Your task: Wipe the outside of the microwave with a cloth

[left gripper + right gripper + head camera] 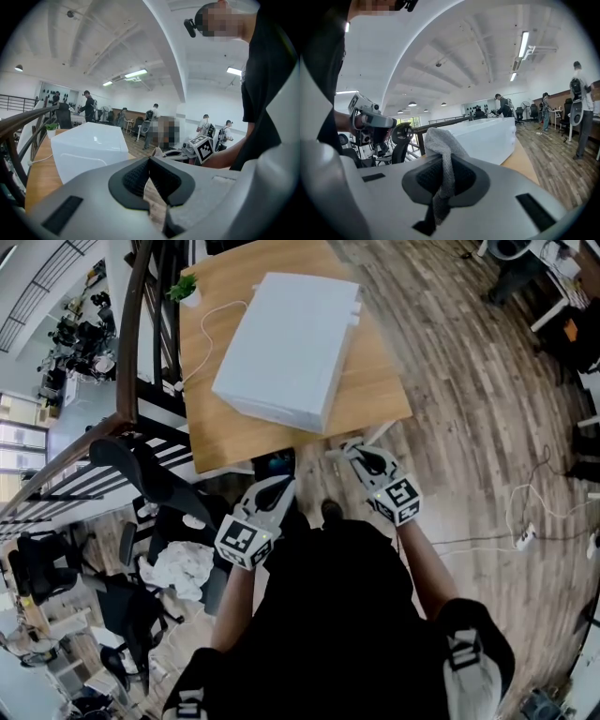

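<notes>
The white microwave point(286, 348) stands on the wooden table point(375, 399), seen from above; it also shows as a white box in the left gripper view point(89, 150) and the right gripper view point(487, 136). Both grippers hang just short of the table's near edge, apart from the microwave. My right gripper point(352, 451) point(443, 161) is shut on a grey cloth point(440, 150), which sticks up above the jaws and hangs down below them. My left gripper point(281, 482) point(150, 161) is shut with nothing in it.
A small potted plant point(183, 287) and a white cable point(211, 329) sit at the table's far left. A dark railing point(141, 352) runs along the left, with office chairs point(141, 474) below it. Cables point(525, 521) lie on the wood floor at the right. People stand far off.
</notes>
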A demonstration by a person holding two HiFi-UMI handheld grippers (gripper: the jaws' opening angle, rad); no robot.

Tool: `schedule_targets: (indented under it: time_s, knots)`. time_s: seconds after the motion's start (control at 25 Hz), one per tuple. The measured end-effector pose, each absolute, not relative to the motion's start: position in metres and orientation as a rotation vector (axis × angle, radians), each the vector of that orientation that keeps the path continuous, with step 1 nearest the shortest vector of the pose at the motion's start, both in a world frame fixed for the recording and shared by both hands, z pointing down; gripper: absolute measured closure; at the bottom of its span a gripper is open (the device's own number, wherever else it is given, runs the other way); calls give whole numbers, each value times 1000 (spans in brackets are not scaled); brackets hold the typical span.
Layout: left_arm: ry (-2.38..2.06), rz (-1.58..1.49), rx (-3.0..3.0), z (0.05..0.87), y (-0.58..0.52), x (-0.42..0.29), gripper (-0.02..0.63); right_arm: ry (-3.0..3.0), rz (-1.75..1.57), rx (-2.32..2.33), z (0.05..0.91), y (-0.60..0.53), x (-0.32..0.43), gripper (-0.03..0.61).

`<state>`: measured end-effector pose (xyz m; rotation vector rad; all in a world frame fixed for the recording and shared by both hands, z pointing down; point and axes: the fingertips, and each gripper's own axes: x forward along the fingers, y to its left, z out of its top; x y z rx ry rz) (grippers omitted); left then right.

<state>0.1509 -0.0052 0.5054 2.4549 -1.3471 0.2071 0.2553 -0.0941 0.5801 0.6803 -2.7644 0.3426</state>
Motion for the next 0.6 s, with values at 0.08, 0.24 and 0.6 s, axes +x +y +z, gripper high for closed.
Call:
schedule_targets:
  time_s: [0.08,0.24,0.6]
  knots:
    - [-1349,211,2452,506,-4,154,612,-2774,329,667,578,-93,257,561]
    - [-1350,218,2446,506,-1,159,612,-2793,331,642,577,-91,262,561]
    - [-1354,222,2474,504,-1,172,612,-2802,289,616,570,-84,273,561]
